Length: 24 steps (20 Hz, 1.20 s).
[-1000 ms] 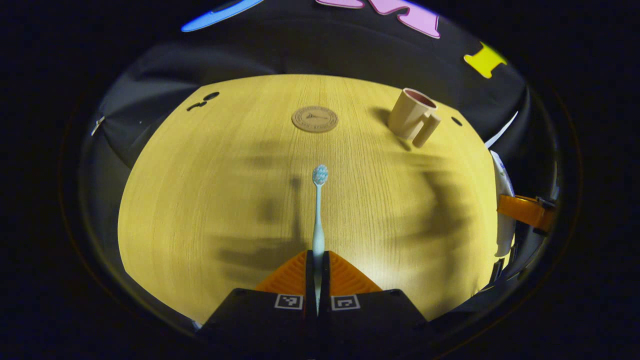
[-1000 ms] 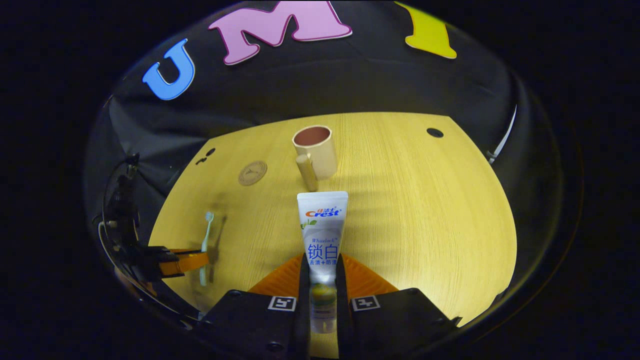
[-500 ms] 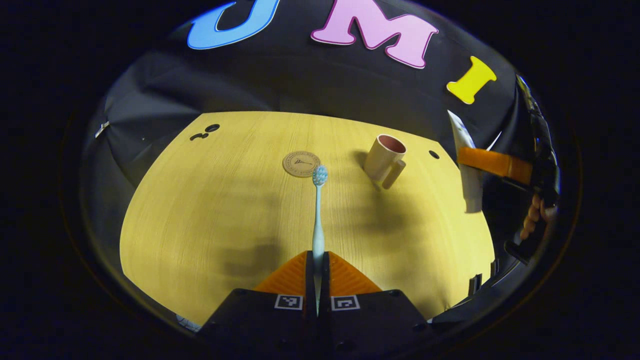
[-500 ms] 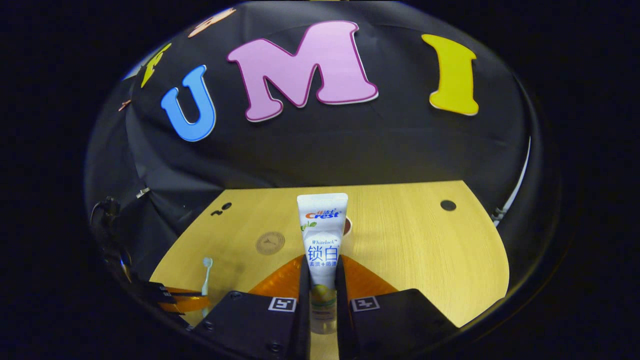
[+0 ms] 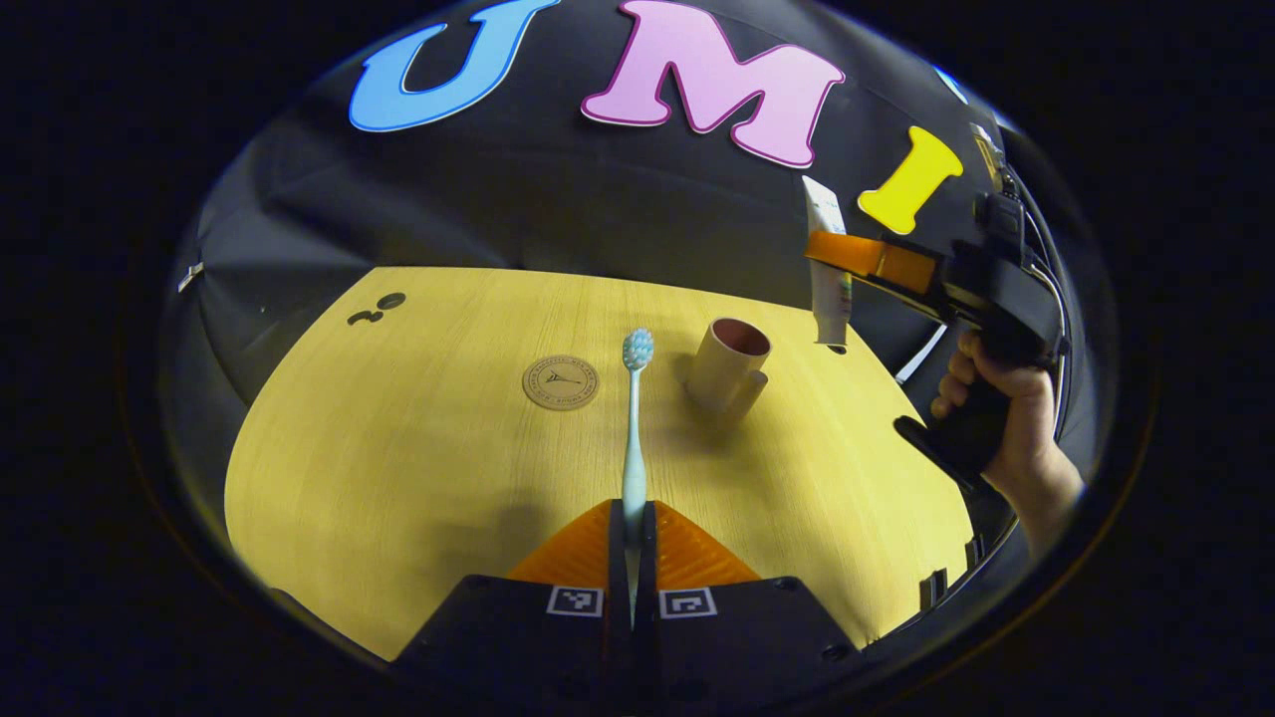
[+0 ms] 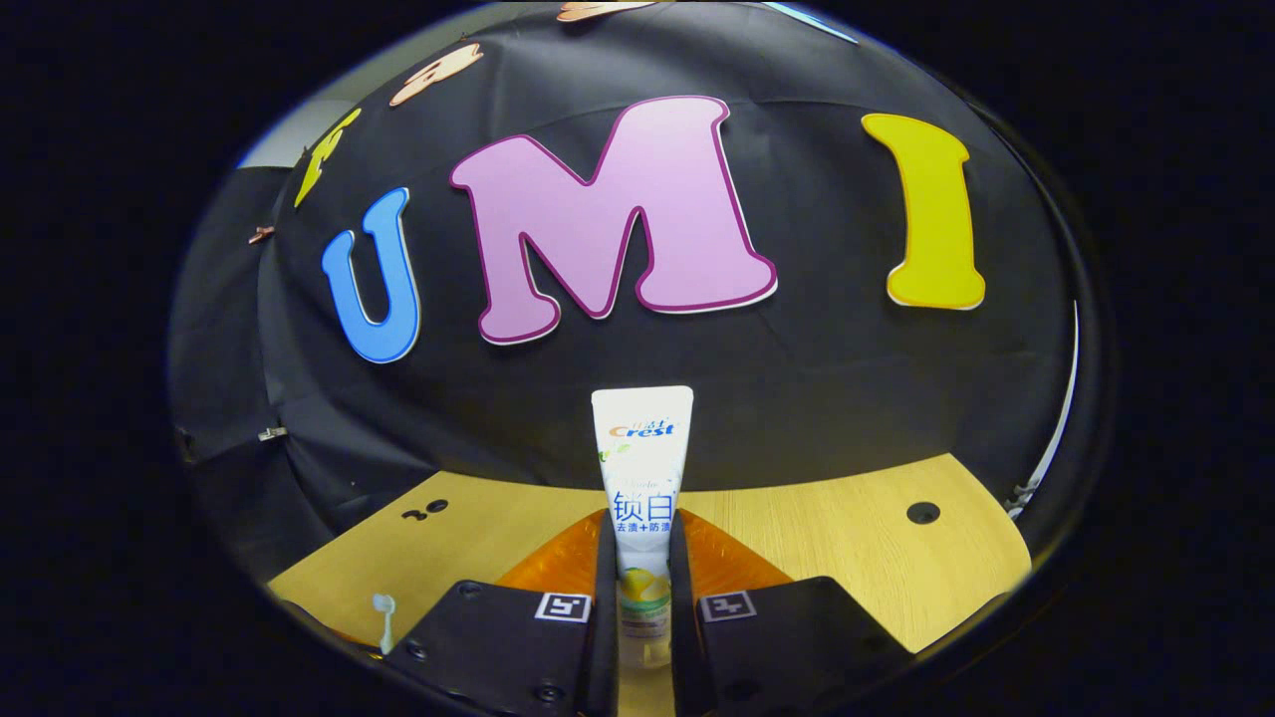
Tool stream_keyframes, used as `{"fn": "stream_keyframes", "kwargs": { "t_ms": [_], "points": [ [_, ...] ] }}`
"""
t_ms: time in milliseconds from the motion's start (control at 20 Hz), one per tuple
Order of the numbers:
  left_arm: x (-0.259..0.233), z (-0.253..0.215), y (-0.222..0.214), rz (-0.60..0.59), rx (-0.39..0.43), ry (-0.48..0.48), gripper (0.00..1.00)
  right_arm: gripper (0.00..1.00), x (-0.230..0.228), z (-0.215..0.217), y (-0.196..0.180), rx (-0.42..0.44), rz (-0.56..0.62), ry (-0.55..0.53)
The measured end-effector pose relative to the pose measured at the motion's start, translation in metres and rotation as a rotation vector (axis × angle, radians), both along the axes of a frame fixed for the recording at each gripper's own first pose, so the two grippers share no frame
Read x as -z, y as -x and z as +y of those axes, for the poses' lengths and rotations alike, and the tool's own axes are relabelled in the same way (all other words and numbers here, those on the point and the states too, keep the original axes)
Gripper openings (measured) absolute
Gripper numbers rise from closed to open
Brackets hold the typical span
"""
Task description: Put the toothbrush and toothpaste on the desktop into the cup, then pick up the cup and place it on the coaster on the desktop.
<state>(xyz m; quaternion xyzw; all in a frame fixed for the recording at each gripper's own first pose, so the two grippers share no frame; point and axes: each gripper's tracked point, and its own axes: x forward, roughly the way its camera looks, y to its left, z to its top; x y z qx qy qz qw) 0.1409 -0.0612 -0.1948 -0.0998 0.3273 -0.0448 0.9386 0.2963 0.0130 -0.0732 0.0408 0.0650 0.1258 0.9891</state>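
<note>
My left gripper (image 5: 632,528) is shut on a pale blue toothbrush (image 5: 634,428), held above the wooden desktop (image 5: 418,468) with its bristles forward. A beige cup (image 5: 727,364) with a handle stands upright to the right of the brush head. A round brown coaster (image 5: 561,382) lies on the desktop left of the brush head. My right gripper (image 6: 642,558) is shut on a white toothpaste tube (image 6: 641,468), which points at the booth wall. In the left gripper view, that right gripper (image 5: 847,257) holds the tube (image 5: 827,289) upright, high and to the right of the cup. The toothbrush head (image 6: 382,607) shows low left.
A person's hand (image 5: 1001,398) holds the right gripper's handle at the desktop's right edge. Small dark holes (image 5: 377,307) sit at the desktop's far left corner, and another hole (image 6: 922,513) near its far right. The black cloth wall stands close behind.
Both grippers rose and tilted up, so more wall and less desktop shows. The right gripper carried the toothpaste higher and toward the cup. The toothbrush stays gripped.
</note>
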Motion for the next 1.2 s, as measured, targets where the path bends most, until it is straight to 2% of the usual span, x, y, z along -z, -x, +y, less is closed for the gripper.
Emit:
{"fn": "stream_keyframes", "kwargs": {
  "t_ms": [250,450,850,1200],
  "points": [
    [0.003,0.001,-0.016,-0.044,-0.027,0.019,0.06,0.25,0.006,0.005,-0.034,0.021,-0.104,-0.024],
    [0.003,0.001,-0.033,-0.095,-0.049,0.038,0.06,0.25,0.029,0.008,-0.05,0.049,-0.155,-0.03],
    [0.002,0.002,-0.045,-0.133,-0.068,0.053,0.06,0.25,0.082,0.006,-0.067,0.079,-0.135,-0.047],
    [0.008,-0.009,-0.045,-0.132,-0.038,0.053,0.06,0.28,0.112,0.009,-0.067,0.074,-0.099,-0.012]
  ]
}}
